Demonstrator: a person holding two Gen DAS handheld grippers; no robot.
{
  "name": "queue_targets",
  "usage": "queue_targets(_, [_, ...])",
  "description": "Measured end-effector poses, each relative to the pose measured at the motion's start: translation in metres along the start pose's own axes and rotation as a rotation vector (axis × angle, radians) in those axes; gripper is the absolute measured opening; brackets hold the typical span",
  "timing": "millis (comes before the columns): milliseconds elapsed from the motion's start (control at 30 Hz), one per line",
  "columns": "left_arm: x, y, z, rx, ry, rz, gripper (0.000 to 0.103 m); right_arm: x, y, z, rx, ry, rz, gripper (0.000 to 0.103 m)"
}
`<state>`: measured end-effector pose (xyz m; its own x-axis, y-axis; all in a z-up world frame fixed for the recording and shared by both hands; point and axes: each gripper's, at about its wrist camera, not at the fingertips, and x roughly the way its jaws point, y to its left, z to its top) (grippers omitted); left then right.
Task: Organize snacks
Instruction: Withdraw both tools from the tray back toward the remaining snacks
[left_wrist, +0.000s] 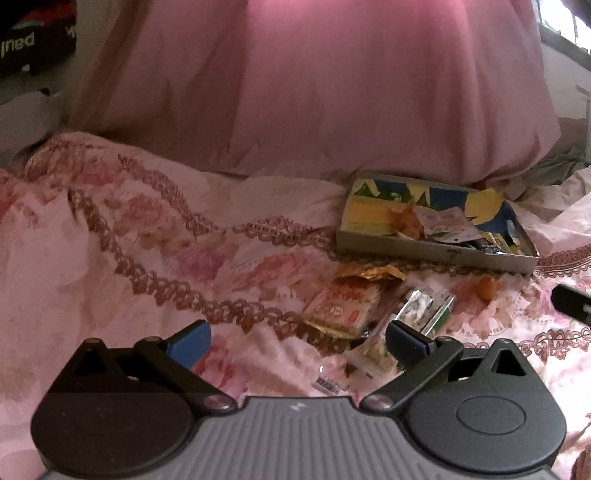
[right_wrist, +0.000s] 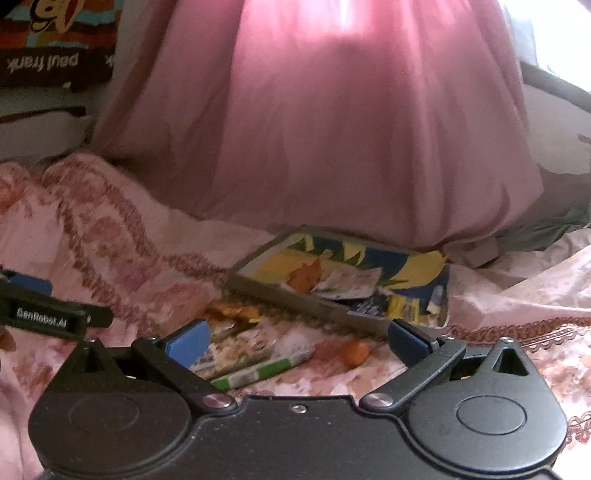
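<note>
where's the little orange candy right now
The orange candy lies loose on the floral bedspread, just in front of the snack tin and right of the green-edged packet.

My left gripper (left_wrist: 297, 341) hangs with jaws wide, nothing between them. Left of it the floral bedspread (left_wrist: 110, 258) lies bare. Loose snack packets (left_wrist: 343, 306) crowd the area ahead-right. Beyond them stands the shallow tray (left_wrist: 436, 254), its near wall raised. Pink pillow (left_wrist: 332, 92) blocks everything behind the tray.
</note>
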<state>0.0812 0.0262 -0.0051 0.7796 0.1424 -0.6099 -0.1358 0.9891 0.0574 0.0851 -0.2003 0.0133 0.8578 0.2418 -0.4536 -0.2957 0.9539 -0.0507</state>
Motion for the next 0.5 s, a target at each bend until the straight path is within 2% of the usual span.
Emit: queue_targets(500, [0.021, 0.015, -0.001, -0.104, 0.087, 0.018, 0.103, 0.027, 0.009, -0.01, 0.006, 0.116, 0.042, 0.102])
